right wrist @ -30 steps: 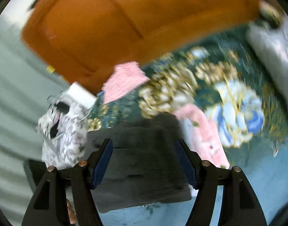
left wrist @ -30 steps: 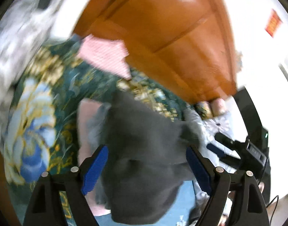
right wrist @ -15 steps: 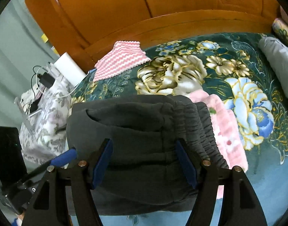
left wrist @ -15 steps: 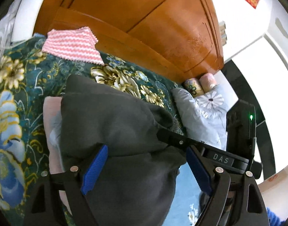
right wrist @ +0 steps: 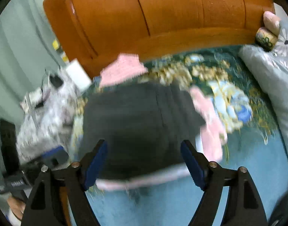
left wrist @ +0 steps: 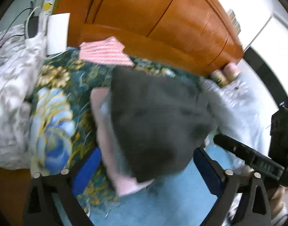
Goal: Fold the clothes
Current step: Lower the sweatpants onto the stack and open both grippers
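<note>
Both grippers open over the folded dark grey garment on the bed.

From my left wrist view, the left gripper [left wrist: 146,166] has its jaws spread wide, having just been opening, and its blue pads [left wrist: 86,169] touch nothing; the dark grey garment [left wrist: 155,116] lies folded beyond them on a pink garment [left wrist: 113,162], both on the floral bedspread [left wrist: 55,116] (the frame is blurred). A pink striped cloth [left wrist: 104,53] sits near the wooden headboard [left wrist: 153,22], and the right gripper [left wrist: 257,160] shows at the right edge. From my right wrist view, the right gripper [right wrist: 144,162] also stands open, jaws just widened, the dark grey garment [right wrist: 136,120] between and beyond its pads without contact, the pink garment [right wrist: 210,124] poking out beneath. A grey pillow [right wrist: 272,79] lies to the right.
</note>
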Demonstrator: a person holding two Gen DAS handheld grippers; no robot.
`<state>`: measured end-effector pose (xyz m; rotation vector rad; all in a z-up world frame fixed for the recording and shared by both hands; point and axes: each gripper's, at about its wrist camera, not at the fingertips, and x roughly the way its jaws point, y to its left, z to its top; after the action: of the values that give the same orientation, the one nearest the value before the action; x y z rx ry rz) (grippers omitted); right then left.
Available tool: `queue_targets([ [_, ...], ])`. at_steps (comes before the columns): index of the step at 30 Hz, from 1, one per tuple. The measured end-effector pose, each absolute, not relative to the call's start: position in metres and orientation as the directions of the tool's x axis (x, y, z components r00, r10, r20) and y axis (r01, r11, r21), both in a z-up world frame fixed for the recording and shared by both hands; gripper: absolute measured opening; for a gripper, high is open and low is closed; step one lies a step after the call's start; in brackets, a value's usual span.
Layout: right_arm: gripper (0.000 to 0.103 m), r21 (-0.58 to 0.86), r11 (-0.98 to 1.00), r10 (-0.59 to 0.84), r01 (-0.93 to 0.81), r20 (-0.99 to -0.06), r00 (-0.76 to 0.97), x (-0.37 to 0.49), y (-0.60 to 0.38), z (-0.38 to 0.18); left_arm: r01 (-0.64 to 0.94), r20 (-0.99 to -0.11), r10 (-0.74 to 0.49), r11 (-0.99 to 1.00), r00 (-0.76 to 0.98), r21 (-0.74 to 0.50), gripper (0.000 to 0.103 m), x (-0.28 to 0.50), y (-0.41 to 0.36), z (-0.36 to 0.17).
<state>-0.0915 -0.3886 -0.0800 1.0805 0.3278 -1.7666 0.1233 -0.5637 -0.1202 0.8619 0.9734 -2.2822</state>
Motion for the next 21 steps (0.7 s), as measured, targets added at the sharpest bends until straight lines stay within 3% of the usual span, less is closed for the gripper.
queue_targets([
  [3,0.081,0.196,-0.483,-0.523,0.853,-0.846,-0.102,-0.074,-0.377,-0.116,0.685,-0.739,-0.228,-0.608,-0.634,-0.401,0.101,0.124,-0.543,-0.143],
  [6,0.082,0.152,-0.498,-0.522,0.854,-0.838,-0.155,-0.059,-0.370,-0.134,0.710,-0.747,-0.270,-0.606,-0.607,-0.358,0.103,0.119,-0.530,-0.157],
  [8,0.096,0.121,-0.519,-0.534,0.846,-0.819,-0.210,-0.054,-0.368,-0.142,0.708,-0.744,-0.288,-0.622,-0.603,-0.334,0.103,0.115,-0.527,-0.161],
  [9,0.097,0.113,-0.533,-0.536,0.839,-0.812,-0.231,-0.054,-0.368,-0.145,0.707,-0.742,-0.296,-0.630,-0.601,-0.322,0.103,0.114,-0.525,-0.163],
  [21,0.098,0.076,-0.638,-0.548,0.767,-0.744,-0.382,-0.051,-0.367,-0.175,0.700,-0.732,-0.326,-0.657,-0.598,-0.279,0.103,0.102,-0.527,-0.195],
])
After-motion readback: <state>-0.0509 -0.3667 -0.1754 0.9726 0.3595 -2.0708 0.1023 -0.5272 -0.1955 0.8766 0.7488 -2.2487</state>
